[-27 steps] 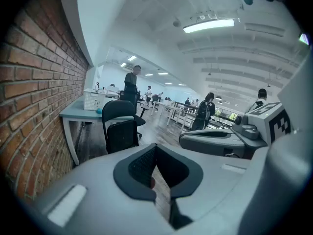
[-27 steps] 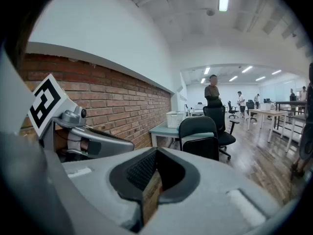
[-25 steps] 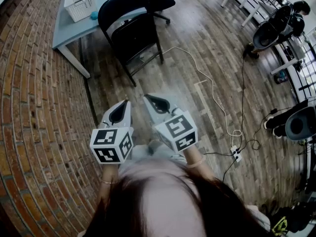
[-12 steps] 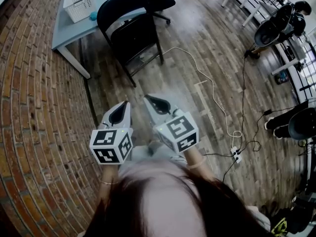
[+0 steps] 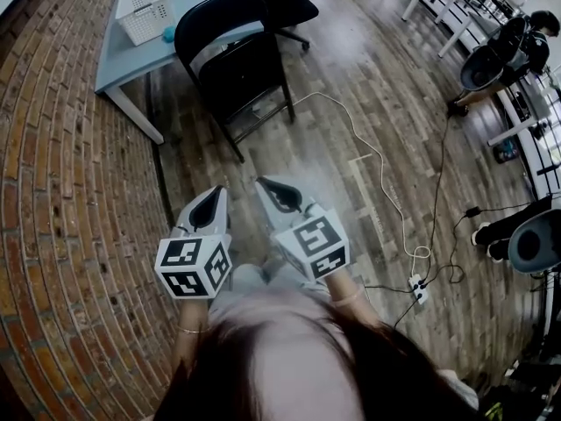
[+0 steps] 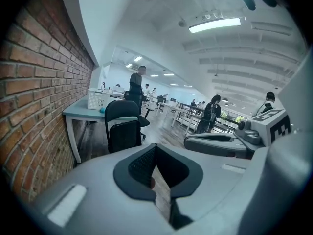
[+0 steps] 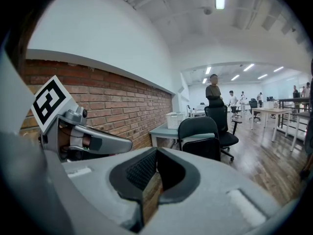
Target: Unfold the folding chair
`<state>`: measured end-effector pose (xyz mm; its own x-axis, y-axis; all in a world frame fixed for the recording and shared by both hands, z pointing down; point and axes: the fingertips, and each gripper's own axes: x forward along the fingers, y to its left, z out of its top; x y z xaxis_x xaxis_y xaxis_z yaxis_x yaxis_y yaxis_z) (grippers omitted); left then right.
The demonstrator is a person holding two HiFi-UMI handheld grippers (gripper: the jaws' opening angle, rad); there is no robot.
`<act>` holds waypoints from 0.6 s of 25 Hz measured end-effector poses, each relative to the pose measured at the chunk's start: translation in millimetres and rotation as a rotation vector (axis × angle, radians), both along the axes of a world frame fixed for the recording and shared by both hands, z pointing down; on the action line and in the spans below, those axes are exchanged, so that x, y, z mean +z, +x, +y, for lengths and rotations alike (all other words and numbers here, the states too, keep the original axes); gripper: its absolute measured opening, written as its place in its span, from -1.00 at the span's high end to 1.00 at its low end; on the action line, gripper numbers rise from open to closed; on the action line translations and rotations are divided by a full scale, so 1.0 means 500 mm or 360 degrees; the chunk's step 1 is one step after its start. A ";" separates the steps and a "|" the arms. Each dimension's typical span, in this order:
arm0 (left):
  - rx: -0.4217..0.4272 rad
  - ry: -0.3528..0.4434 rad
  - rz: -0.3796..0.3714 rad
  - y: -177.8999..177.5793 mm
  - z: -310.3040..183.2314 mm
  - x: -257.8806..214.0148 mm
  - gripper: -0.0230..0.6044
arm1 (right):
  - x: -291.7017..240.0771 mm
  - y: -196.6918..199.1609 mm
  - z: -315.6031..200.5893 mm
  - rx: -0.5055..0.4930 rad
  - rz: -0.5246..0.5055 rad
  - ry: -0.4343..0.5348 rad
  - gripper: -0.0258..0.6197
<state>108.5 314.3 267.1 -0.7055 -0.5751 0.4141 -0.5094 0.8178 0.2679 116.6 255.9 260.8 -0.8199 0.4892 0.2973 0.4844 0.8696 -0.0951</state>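
Nearest us, our left gripper (image 5: 213, 198) and right gripper (image 5: 273, 189) sit side by side, both with jaws closed together on nothing. Farther off, well apart from them, the black metal folding chair (image 5: 230, 55) stands on the wooden plank floor (image 5: 351, 103), just beside the pale blue tabletop (image 5: 131, 51).

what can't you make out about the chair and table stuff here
Folding chair: its hinges are hidden behind its own black panels in every view.
Basket: head view too small, gripper views blocked by its walls; contents unknown.
Teal thing beside the basket: too small to identify.
Table: far end cut off by the head view's top edge.
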 end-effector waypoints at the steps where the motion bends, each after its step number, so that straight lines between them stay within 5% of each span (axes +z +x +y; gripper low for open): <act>1: -0.0010 -0.0004 0.0000 -0.003 -0.001 0.001 0.93 | 0.002 -0.005 -0.002 -0.0010 0.0000 -0.0004 0.92; 15: -0.0088 -0.0001 0.0035 -0.123 0.051 0.025 0.93 | 0.040 -0.133 0.044 -0.0071 0.0057 0.0004 0.92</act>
